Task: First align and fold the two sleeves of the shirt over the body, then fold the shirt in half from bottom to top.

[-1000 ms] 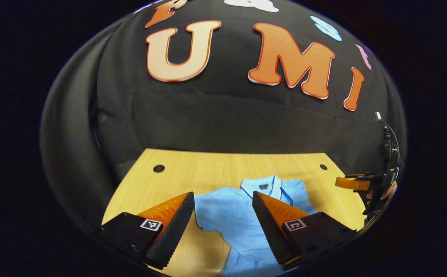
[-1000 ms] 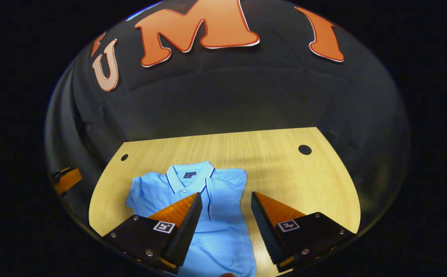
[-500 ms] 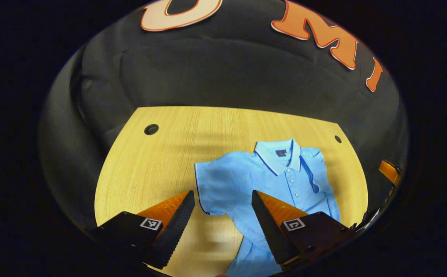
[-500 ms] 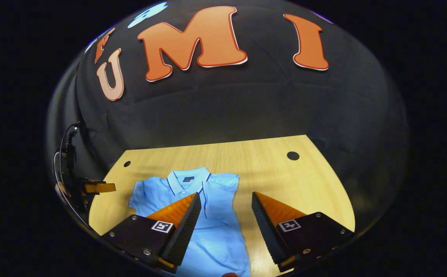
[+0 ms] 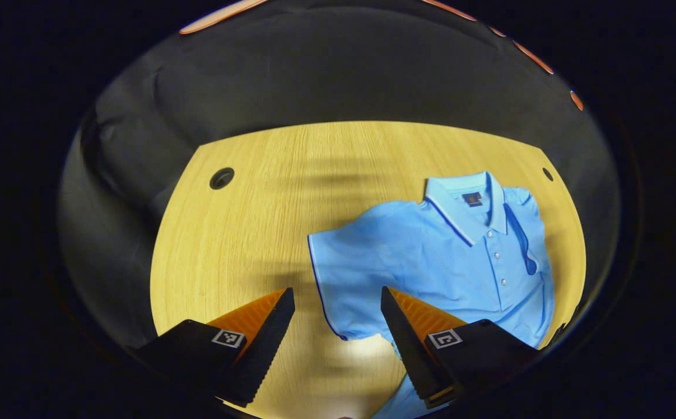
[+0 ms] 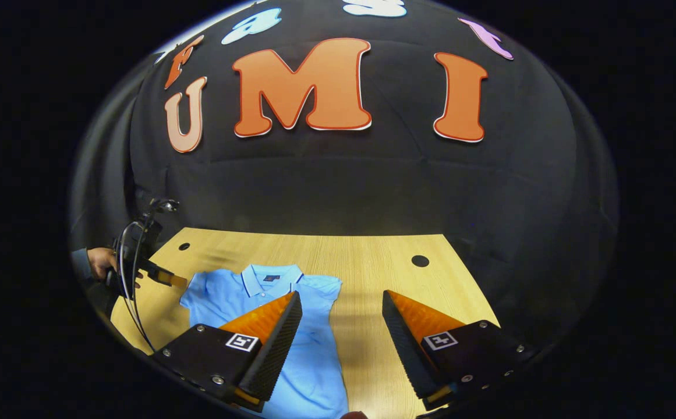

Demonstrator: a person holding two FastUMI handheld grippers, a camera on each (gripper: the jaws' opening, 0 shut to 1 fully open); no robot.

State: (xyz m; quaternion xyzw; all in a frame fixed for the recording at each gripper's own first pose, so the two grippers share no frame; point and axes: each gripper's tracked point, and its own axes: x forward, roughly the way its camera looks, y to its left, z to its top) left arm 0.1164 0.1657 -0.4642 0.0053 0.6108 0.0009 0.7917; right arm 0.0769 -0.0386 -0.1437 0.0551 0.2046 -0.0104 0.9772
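A light blue polo shirt [image 5: 431, 256] lies face up on the wooden table [image 5: 244, 233], collar toward the far edge. One short sleeve [image 5: 343, 279] is spread flat to the side. The other sleeve [image 5: 527, 244] lies folded over the body. My left gripper [image 5: 338, 326] is open and hovers over the spread sleeve's hem, with nothing between its fingers. In the right gripper view the shirt [image 6: 314, 355] lies at lower left. My right gripper [image 6: 340, 331] is open above the shirt's folded side and bare wood. The left gripper [image 6: 166, 277], held by a hand [image 6: 102, 262], sits at the far left.
The tabletop has round holes near its far corners [image 5: 222, 177] [image 5: 547, 173] [image 6: 420, 261]. Black cloth walls close in behind and beside the table. Bare wood [image 6: 372, 267] stretches beyond the collar and to the right of the shirt.
The left gripper has tilted down and moved over the spread sleeve, which now sits between its fingers. The right gripper has drawn back and tilted up. Both stayed open.
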